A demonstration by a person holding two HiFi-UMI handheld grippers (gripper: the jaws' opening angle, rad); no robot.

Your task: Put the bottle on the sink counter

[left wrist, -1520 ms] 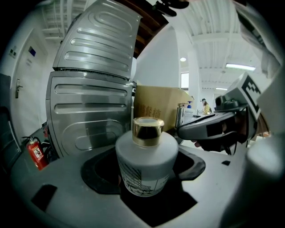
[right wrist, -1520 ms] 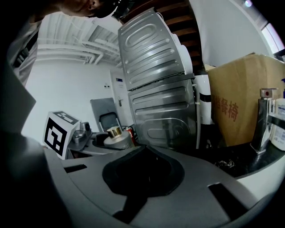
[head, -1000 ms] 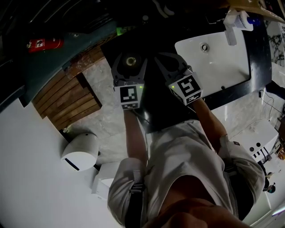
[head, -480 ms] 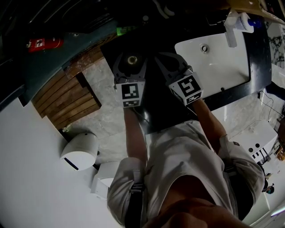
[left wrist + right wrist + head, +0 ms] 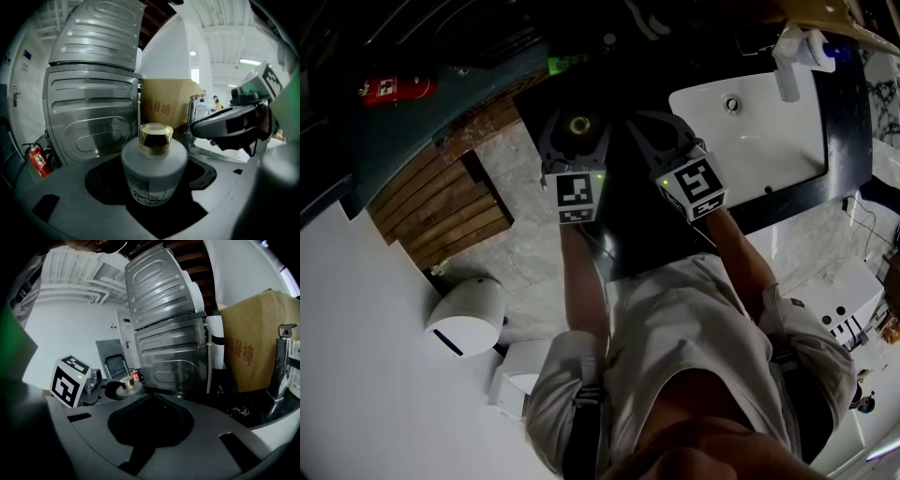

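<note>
While the bottle (image 5: pixel 154 164), frosted with a gold cap, sits clamped between the jaws of the left hand-held gripper (image 5: pixel 578 127), it is at the dark tabletop's (image 5: pixel 623 239) left end, near that edge. Bare surface runs toward the white sink (image 5: pixel 769 131). The right hand-held gripper (image 5: pixel 153 394) is clenched on nothing. The bottle's label is unreadable; a cardboard box (image 5: pixel 166 108) behind reads "餐椅".

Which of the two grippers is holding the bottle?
The left gripper: its jaws clamp the gold-capped bottle. The right gripper is shut on nothing.
</note>
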